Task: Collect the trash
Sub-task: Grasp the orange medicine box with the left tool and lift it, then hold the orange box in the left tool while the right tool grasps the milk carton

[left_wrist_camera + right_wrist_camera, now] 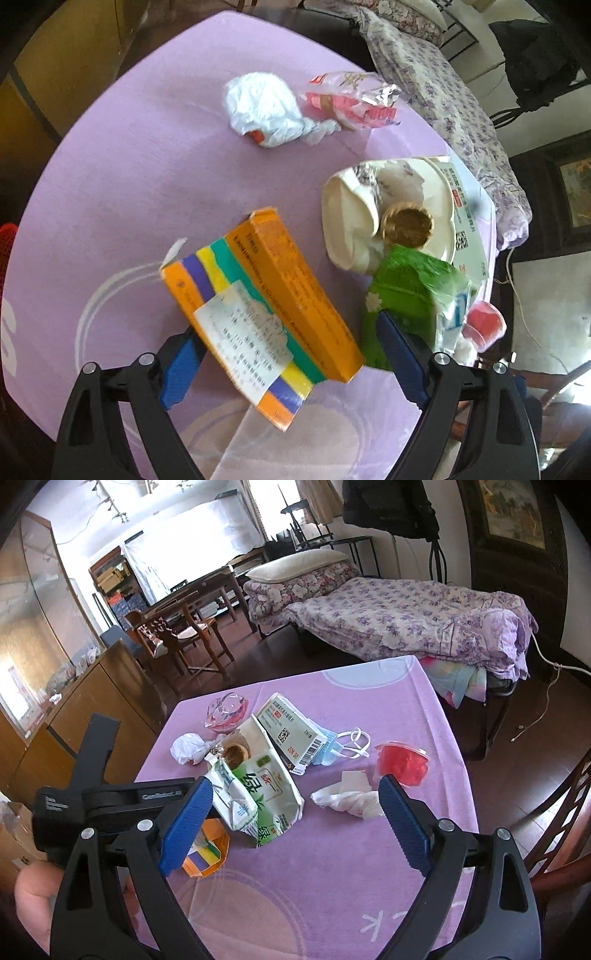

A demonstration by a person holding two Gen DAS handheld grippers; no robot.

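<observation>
My left gripper (288, 354) gapes wide around the striped orange box (258, 306), pads clear, while my right gripper (295, 823) hangs open, green carton (269, 794) at eleven o'clock.

Black gripper (288, 354) frames, blue ribbed jaws, silver screws

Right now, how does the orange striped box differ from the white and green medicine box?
The orange striped box has bright colour bands and an open end; it stands between the left gripper's open fingers. The white and green medicine box is pale, with a barcode, and lies flat farther back. Both are cardboard boxes on the purple tablecloth.
</observation>
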